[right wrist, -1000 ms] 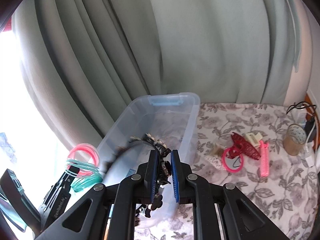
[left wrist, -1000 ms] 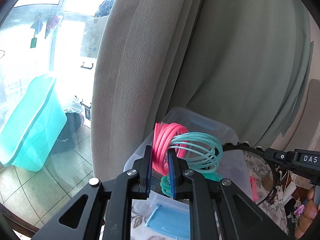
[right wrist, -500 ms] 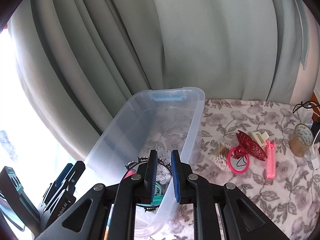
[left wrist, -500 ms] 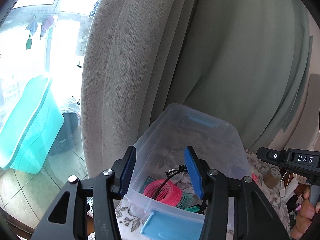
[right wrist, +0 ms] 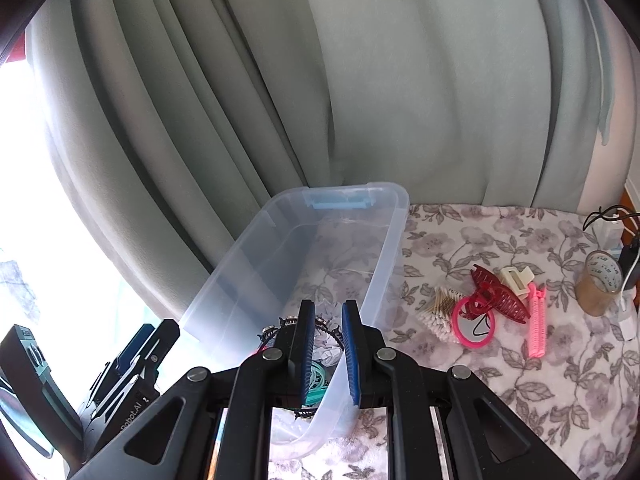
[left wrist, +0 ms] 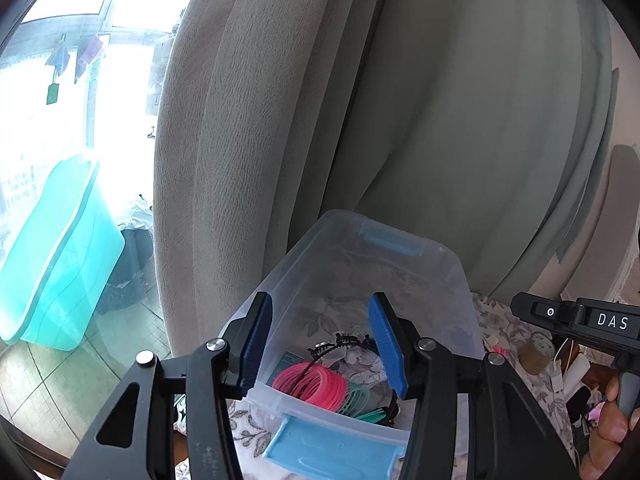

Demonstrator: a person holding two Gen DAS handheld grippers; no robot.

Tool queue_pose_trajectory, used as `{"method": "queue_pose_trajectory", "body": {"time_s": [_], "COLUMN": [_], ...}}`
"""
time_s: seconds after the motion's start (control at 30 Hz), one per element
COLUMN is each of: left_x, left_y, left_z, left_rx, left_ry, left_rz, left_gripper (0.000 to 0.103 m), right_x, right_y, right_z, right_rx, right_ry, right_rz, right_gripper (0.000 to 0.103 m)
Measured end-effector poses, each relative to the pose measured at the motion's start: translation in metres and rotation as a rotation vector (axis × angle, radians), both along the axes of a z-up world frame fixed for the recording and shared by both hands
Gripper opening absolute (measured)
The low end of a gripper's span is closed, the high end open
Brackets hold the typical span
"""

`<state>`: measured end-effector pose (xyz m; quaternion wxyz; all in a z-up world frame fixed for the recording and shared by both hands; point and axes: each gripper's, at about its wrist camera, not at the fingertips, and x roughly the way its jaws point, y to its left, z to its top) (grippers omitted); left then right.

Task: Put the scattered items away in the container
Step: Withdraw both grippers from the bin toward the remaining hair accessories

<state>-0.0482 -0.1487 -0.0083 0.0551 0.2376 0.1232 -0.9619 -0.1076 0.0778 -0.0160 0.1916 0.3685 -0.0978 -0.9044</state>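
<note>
A clear plastic bin point(left wrist: 448, 276) point(right wrist: 384, 236) with blue latches stands on the flowered cloth. Inside lie pink bangles point(left wrist: 308, 384), teal bangles point(left wrist: 360, 396) and a black headband point(left wrist: 340, 342). My left gripper point(left wrist: 320, 344) is open and empty above the bin's near end. My right gripper point(right wrist: 325, 356) has its jaws close together with nothing between them, above the bin's near right corner. Right of the bin lie a dark red claw clip point(right wrist: 500, 296), a pink ring point(right wrist: 474, 326), a pink roller point(right wrist: 536, 320), a cream clip point(right wrist: 518, 276) and cotton swabs point(right wrist: 438, 312).
Grey-green curtains point(right wrist: 360, 80) hang right behind the bin and table. A roll of brown tape point(right wrist: 598, 286) and cables stand at the table's right edge. A turquoise tub point(left wrist: 52, 264) leans outside the window on the left.
My left gripper opened and let the pink and teal bangles fall into the bin. The black headband left my right gripper and lies in the bin; both grippers drew back slightly.
</note>
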Motion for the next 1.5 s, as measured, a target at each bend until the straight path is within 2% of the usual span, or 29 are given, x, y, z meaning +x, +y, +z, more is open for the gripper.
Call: {"method": "queue_pose_trajectory", "body": {"time_s": [0.33, 0.5, 0.57, 0.6, 0.63, 0.67, 0.77, 0.87, 0.93, 1.13, 1.2, 1.37, 1.5], "left_x": [0.029, 0.053, 0.061, 0.063, 0.066, 0.071, 0.085, 0.087, 0.095, 0.113, 0.103, 0.081, 0.07], "left_y": [0.054, 0.104, 0.123, 0.131, 0.139, 0.146, 0.169, 0.185, 0.196, 0.234, 0.25, 0.28, 0.298], "left_z": [0.046, 0.049, 0.055, 0.062, 0.068, 0.071, 0.081, 0.088, 0.078, 0.087, 0.079, 0.068, 0.061], "left_rx": [-0.079, -0.126, -0.112, -0.098, -0.094, -0.103, -0.128, -0.127, -0.129, -0.146, -0.129, -0.082, -0.116], "left_ry": [0.076, 0.116, 0.151, 0.177, 0.205, 0.229, 0.294, 0.305, 0.306, 0.325, 0.325, 0.261, 0.243], "left_rz": [-0.062, -0.083, -0.084, -0.088, -0.095, -0.101, -0.119, -0.152, -0.188, -0.31, -0.344, -0.436, -0.453], "left_gripper": [0.051, 0.052, 0.052, 0.053, 0.06, 0.063, 0.064, 0.064, 0.064, 0.064, 0.064, 0.065, 0.065], "right_x": [0.042, 0.067, 0.078, 0.084, 0.089, 0.094, 0.105, 0.117, 0.123, 0.137, 0.141, 0.142, 0.138], "right_y": [0.052, 0.09, 0.108, 0.117, 0.126, 0.136, 0.165, 0.193, 0.211, 0.264, 0.274, 0.282, 0.284], "right_z": [0.034, 0.051, 0.057, 0.06, 0.062, 0.063, 0.062, 0.061, 0.058, 0.049, 0.045, 0.034, 0.023], "right_rx": [-0.062, -0.107, -0.129, -0.14, -0.151, -0.163, -0.187, -0.207, -0.221, -0.264, -0.258, -0.253, -0.263], "right_ry": [0.077, 0.13, 0.157, 0.17, 0.181, 0.188, 0.199, 0.218, 0.225, 0.231, 0.23, 0.198, 0.165], "right_rz": [-0.059, -0.116, -0.145, -0.159, -0.176, -0.198, -0.253, -0.312, -0.356, -0.483, -0.513, -0.502, -0.478], "right_gripper": [0.018, 0.021, 0.035, 0.038, 0.041, 0.042, 0.048, 0.058, 0.061, 0.067, 0.068, 0.068, 0.068]}}
